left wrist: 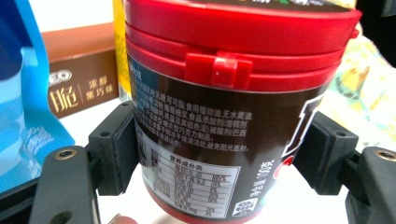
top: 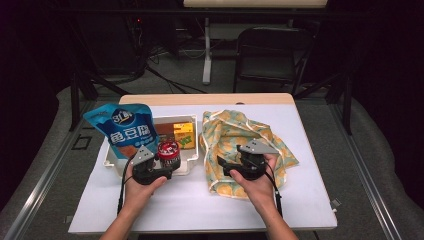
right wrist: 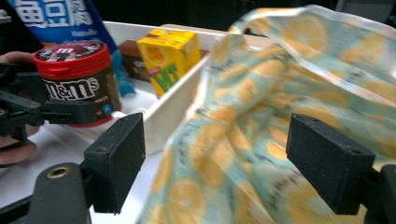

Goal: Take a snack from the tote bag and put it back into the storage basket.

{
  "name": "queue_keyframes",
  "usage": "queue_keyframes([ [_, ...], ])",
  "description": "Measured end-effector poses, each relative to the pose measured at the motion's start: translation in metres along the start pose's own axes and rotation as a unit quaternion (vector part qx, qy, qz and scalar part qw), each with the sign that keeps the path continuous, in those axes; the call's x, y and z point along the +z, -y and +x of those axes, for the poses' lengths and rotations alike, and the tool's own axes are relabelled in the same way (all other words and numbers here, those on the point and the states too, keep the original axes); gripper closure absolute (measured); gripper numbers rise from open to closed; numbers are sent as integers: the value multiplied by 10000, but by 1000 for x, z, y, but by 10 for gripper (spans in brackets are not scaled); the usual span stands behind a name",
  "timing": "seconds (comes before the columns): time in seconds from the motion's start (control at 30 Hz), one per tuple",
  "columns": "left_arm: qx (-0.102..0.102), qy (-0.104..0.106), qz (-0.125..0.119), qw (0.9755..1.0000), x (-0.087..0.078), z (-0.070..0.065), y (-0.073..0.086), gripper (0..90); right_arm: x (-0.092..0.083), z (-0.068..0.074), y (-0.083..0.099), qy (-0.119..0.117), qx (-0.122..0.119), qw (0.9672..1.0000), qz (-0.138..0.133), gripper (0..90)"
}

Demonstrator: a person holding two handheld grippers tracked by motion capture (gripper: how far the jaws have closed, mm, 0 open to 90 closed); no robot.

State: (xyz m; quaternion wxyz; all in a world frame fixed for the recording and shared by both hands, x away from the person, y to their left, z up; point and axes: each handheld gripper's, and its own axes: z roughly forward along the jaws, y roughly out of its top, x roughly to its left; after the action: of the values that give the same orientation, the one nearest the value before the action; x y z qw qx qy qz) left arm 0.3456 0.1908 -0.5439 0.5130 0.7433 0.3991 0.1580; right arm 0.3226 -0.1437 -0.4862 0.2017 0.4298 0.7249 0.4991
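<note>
left gripper [left wrist: 224,154] clamped on candy tub [left wrist: 229,116]; right gripper [right wrist: 215,163] agape, perhaps brushing cloth [right wrist: 261,121]

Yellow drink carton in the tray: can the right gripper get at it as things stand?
Probably yes. The yellow drink carton stands upright past the tray wall, unblocked; the right gripper, jaws open, hovers over the orange-print bag.

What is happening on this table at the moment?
A person works with two hand-held grippers. The left gripper is closed on a red-lidded candy jar at the front of the white tray, which also holds a blue snack bag and a yellow drink carton. The right gripper is open, over the orange-print cloth bag.
</note>
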Motion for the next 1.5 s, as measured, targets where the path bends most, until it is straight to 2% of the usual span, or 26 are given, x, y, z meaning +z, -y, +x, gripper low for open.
queue_keyframes([
  [0.3,-92,-165,157,9997,9,5,3,253,-16,-22,17,212,160,9996,14,193],
  [0.43,-200,-206,214,9994,14,7,5,254,-22,-27,21,326,69,9994,97,196],
  [0.5,-174,-224,353,9990,15,8,5,254,-26,-30,24,385,80,9992,95,197],
  [0.57,-192,-212,348,9990,18,9,6,254,-30,-33,25,420,92,9990,117,198],
  [0.73,-120,-241,514,9983,25,7,7,253,-40,-39,29,485,86,9987,84,200],
  [0.9,-211,-373,686,9967,31,6,7,253,-46,-44,34,530,129,9984,128,203],
  [1.13,-273,-476,820,9951,36,8,6,252,-47,-45,35,538,214,9983,53,205],
  [1.27,-239,-594,855,9943,37,7,6,251,-46,-46,35,526,245,9983,28,206],
  [1.4,-192,-548,1112,9921,40,7,6,253,-47,-48,36,556,257,9981,56,208],
  [1.5,-49,-642,1184,9909,41,4,5,253,-49,-49,37,546,295,9981,43,211],
])
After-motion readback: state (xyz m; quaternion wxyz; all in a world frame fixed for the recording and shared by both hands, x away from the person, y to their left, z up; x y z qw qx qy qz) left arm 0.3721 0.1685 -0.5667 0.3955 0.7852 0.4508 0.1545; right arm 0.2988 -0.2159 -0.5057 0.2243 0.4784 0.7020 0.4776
